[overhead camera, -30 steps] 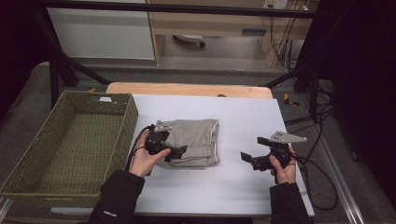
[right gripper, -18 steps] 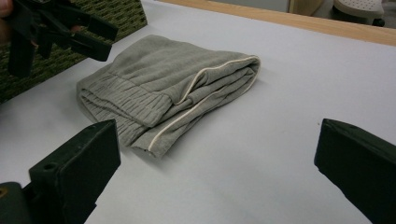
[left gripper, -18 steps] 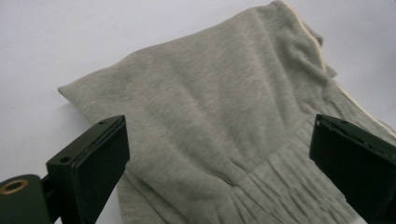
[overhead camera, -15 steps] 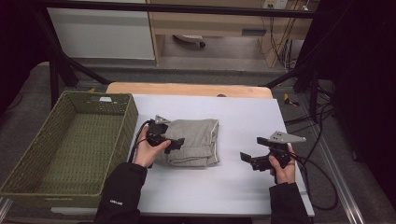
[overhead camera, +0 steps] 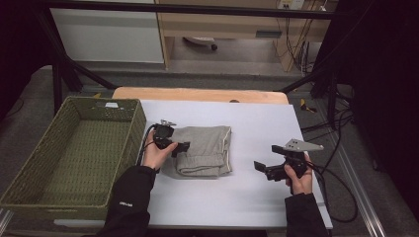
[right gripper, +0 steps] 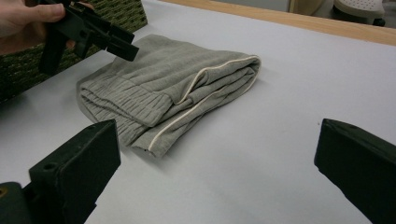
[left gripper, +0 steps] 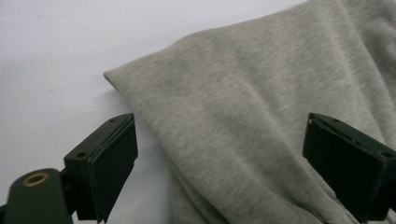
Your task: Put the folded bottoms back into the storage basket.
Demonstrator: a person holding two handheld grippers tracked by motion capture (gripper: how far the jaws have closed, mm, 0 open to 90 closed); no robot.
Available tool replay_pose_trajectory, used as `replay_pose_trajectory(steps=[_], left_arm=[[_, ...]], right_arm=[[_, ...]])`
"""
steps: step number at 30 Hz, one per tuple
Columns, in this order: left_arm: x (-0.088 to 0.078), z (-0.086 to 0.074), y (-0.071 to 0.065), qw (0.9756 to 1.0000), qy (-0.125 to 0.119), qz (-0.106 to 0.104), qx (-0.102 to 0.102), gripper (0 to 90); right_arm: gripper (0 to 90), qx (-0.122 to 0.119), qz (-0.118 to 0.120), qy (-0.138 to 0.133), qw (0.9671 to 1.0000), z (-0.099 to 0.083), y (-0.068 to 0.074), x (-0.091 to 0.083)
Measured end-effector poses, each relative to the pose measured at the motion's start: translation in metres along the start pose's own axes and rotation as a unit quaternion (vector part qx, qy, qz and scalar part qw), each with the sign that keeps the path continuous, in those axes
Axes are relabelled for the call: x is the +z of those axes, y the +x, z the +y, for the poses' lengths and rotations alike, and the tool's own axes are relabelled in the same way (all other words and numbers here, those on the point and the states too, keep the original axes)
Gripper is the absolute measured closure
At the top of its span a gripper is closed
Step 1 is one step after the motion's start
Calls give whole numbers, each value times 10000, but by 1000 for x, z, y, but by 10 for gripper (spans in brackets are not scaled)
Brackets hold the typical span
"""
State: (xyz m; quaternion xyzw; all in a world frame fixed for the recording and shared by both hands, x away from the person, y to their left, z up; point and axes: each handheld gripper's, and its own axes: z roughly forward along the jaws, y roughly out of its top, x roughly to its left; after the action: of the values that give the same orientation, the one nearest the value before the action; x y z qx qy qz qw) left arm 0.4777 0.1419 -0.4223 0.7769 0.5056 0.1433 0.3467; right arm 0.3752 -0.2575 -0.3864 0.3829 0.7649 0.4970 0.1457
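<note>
Garment [overhead camera: 205, 150] lies folded beneath open left tongs [overhead camera: 180, 146]; right tongs [overhead camera: 262, 168] apart.

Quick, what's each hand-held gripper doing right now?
Left hand-held gripper: open, over the folded grey garment, holding nothing.
Right hand-held gripper: open, holding nothing.

Left hand [overhead camera: 157, 154] hides cloth's [overhead camera: 207, 150] left edge. Basket's [overhead camera: 29, 197] near corner cut off. Small dark spot at counter's [overhead camera: 247, 197] far edge: unidentifiable.
</note>
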Motion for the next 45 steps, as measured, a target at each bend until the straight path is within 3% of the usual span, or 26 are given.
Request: replay_pose_trajectory(steps=[11,18,27,31,33,40,45], left_arm=[[12,6,10,9992,128,371,6,193],[20,4,13,9992,234,335,2,284],[23,5,12,9990,159,396,102,376],[24,4,15,9993,198,304,16,399],[24,4,19,9996,205,159,-135,436],[24,4,21,9996,179,99,-177,566],[24,4,17,9997,191,132,10,639]], right_arm=[[9,4,6,-11,10000,0,0,-1],[9,13,9,0,10000,0,0,0],[9,2,25,4,10000,0,1,1],[9,3,29,1,10000,0,1,1],[9,8,31,11,10000,0,1,2],[9,1,47,32,10000,0,2,3],[9,-13,53,74,10000,1,4,6]])
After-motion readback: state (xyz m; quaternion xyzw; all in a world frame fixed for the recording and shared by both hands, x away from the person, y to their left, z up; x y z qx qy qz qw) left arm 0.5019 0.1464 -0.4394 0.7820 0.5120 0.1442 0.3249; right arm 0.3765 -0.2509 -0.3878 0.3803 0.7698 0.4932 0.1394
